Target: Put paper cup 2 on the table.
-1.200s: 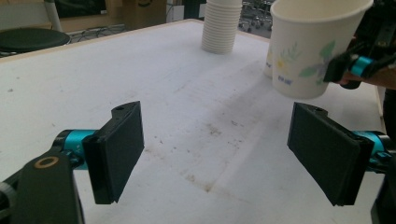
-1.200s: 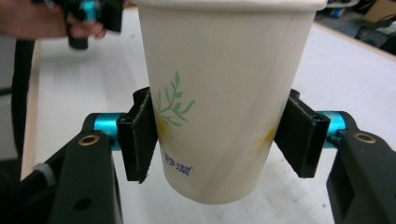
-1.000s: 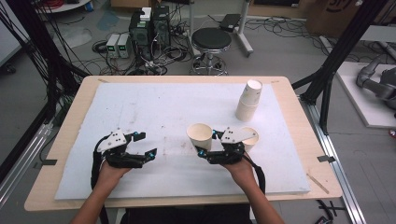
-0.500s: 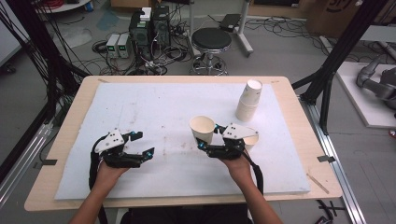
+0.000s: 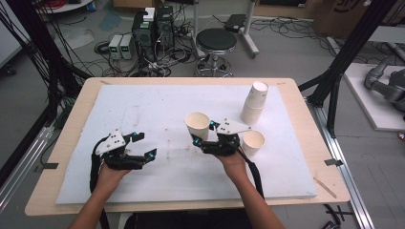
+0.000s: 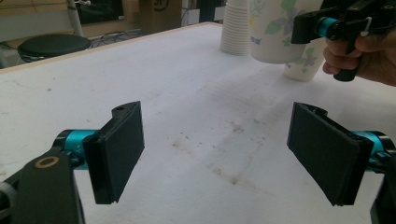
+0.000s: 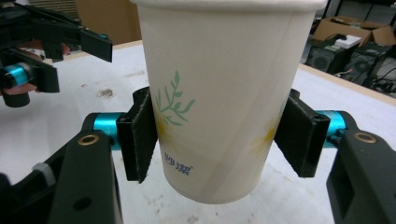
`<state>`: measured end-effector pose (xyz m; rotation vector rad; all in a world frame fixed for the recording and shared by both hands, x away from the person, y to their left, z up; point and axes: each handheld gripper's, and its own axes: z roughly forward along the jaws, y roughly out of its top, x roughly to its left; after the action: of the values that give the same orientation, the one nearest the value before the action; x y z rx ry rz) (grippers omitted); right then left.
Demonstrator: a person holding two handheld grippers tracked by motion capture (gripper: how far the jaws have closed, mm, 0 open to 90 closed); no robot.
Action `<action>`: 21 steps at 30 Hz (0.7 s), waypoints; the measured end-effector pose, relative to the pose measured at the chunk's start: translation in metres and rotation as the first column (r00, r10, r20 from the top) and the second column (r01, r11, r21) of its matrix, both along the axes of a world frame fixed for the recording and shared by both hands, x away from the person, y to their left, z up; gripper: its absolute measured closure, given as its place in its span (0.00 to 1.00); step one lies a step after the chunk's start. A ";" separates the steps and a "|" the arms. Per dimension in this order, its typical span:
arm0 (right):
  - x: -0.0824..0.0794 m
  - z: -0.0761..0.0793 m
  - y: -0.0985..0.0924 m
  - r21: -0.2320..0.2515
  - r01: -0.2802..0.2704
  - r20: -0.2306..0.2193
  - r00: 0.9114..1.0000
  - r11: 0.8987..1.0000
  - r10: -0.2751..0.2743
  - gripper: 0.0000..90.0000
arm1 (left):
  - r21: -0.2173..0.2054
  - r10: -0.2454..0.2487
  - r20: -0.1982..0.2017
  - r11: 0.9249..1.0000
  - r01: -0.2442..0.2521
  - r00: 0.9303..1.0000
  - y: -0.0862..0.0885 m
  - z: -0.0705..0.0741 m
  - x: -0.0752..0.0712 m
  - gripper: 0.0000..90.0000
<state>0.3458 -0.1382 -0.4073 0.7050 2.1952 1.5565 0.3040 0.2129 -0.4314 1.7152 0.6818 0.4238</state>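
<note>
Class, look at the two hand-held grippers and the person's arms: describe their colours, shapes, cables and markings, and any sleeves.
Both the left gripper and the right gripper are black, with turquoise collars behind flat, rectangular black pads. Each carries a grey three-cornered plate on top and trails a black cable along the forearm. Brass-coloured rings mark the jaw arms. No sleeves show on the forearms.

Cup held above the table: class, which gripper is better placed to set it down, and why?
Right. The right gripper already clamps the cup in its jaws; the left gripper rests open, apart from it.
</note>
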 end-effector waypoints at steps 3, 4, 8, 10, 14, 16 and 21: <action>0.009 -0.005 0.007 0.013 0.011 -0.013 1.000 1.000 -0.011 0.41 | -0.001 0.007 -0.001 1.000 -0.007 1.000 0.003 0.000 0.000 0.21; 0.013 -0.007 0.010 0.014 0.018 -0.022 1.000 1.000 -0.017 0.41 | -0.003 0.011 -0.001 1.000 -0.011 1.000 0.004 0.000 0.000 0.21; 0.023 -0.016 0.023 -0.015 0.044 -0.041 0.998 0.999 -0.044 0.41 | 0.000 0.020 -0.003 1.000 -0.020 1.000 0.009 -0.001 -0.002 0.21; 0.028 -0.021 0.028 -0.029 0.059 -0.048 0.997 0.998 -0.060 0.41 | -0.004 0.030 -0.001 1.000 -0.030 1.000 0.010 0.000 -0.002 0.21; 0.038 -0.031 0.035 -0.062 0.093 -0.081 0.992 0.994 -0.098 0.41 | -0.003 0.034 -0.002 0.999 -0.034 0.999 0.013 0.000 -0.004 0.21; 0.040 -0.034 0.039 -0.085 0.095 -0.103 0.989 0.992 -0.104 0.41 | -0.005 0.036 -0.002 0.999 -0.036 0.999 0.013 0.000 -0.004 0.21; 0.042 -0.041 0.045 -0.146 0.108 -0.124 0.984 0.983 -0.127 0.40 | 0.004 0.033 -0.003 0.999 -0.033 0.999 0.012 0.000 -0.004 0.21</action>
<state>0.3878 -0.0933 -0.4479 0.9000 2.2843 1.3198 0.2998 0.2253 -0.4316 1.7105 0.7128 0.4465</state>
